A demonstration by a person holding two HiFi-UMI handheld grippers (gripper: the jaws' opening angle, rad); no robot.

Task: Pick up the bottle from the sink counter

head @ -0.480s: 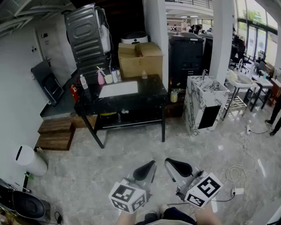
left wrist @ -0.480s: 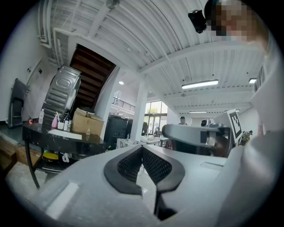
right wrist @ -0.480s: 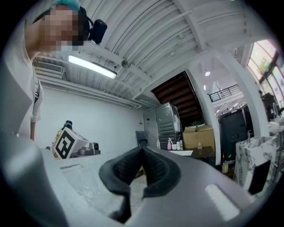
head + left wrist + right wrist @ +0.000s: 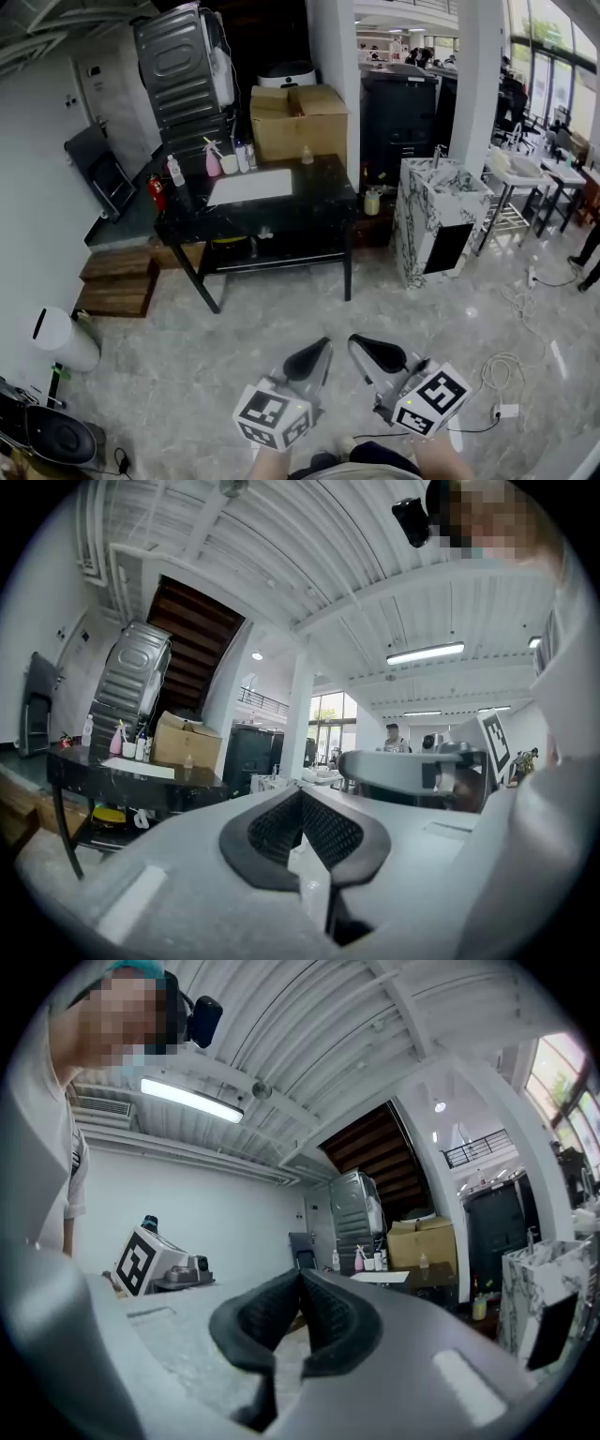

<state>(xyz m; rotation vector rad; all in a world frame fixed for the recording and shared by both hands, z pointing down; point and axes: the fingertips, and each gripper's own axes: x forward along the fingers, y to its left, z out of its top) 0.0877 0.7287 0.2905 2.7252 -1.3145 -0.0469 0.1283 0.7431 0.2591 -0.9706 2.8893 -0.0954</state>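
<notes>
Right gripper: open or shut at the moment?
Shut. In its own view the right gripper has its jaws meeting at the tips, with nothing between them.

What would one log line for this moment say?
left gripper: shut, empty | right gripper: shut, empty | bottles: on sink counter, far ahead, not yet reached

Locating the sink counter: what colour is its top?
Black counter top, best seen in the head view.

The person is holding the left grey plastic tool (image 4: 317, 352) and the right grey plastic tool (image 4: 361, 346) side by side, low in front of the body. Both are pointing level and forward. Each tool's black-padded jaws are pressing together, gripping nothing.
</notes>
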